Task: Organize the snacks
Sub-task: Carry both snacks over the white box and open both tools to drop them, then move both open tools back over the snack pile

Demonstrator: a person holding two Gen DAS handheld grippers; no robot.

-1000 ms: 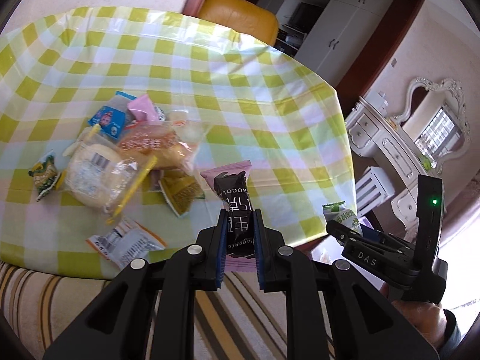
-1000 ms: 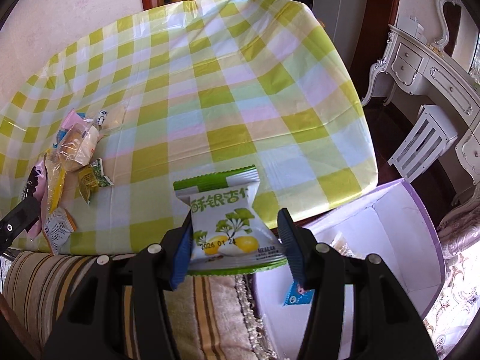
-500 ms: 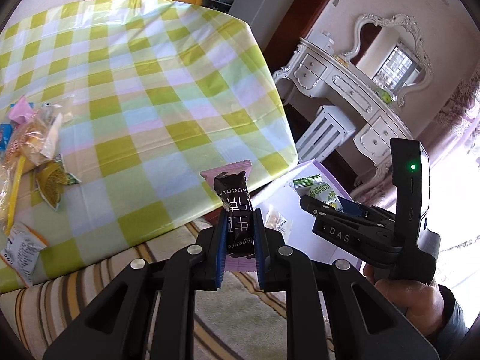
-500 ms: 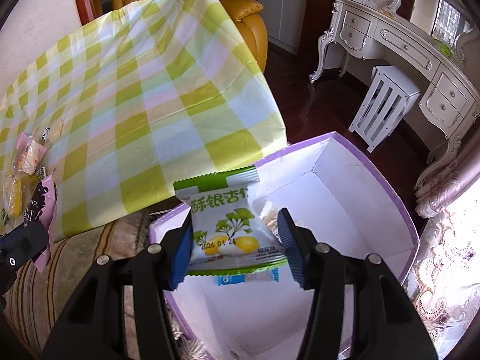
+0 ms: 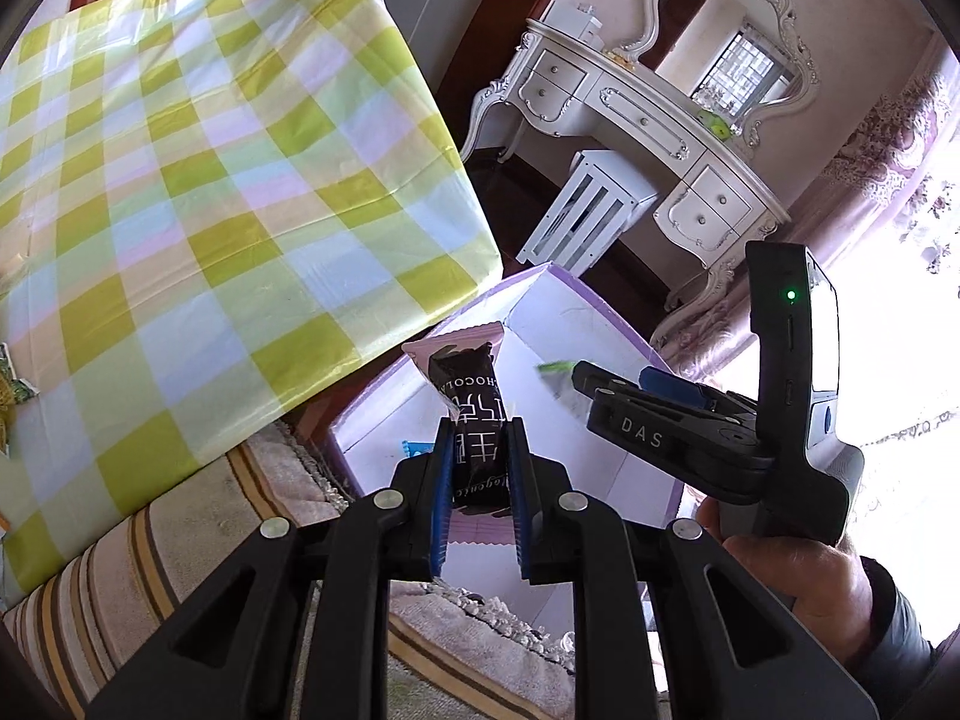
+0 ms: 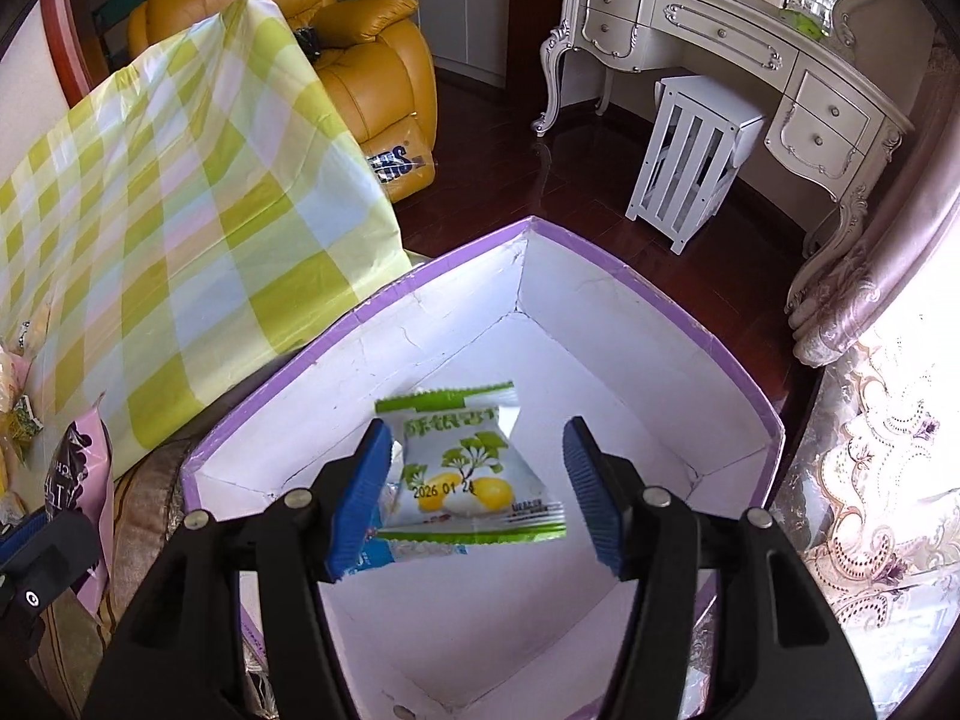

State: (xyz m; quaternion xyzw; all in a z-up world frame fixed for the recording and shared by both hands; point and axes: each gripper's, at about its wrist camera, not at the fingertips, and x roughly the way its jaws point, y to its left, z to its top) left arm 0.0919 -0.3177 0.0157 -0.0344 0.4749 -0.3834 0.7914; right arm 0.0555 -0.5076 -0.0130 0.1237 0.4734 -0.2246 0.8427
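My left gripper is shut on a dark chocolate bar in a pink-edged wrapper, held over the near edge of a purple-rimmed white box. My right gripper is open above the same box. A green and white snack packet hangs loose between its blue pads, tilted, over the box floor. A blue and white packet lies in the box beneath it. The right gripper also shows in the left wrist view, right of the bar.
The table with a yellow-green checked cloth stands left of the box, with a few snacks at its left edge. A striped sofa is below. A white dresser, white stool and orange armchair stand behind.
Both grippers swung right from the table to over the box. The right gripper opened and let go of the green packet, which now drops away. The left still holds the chocolate bar.
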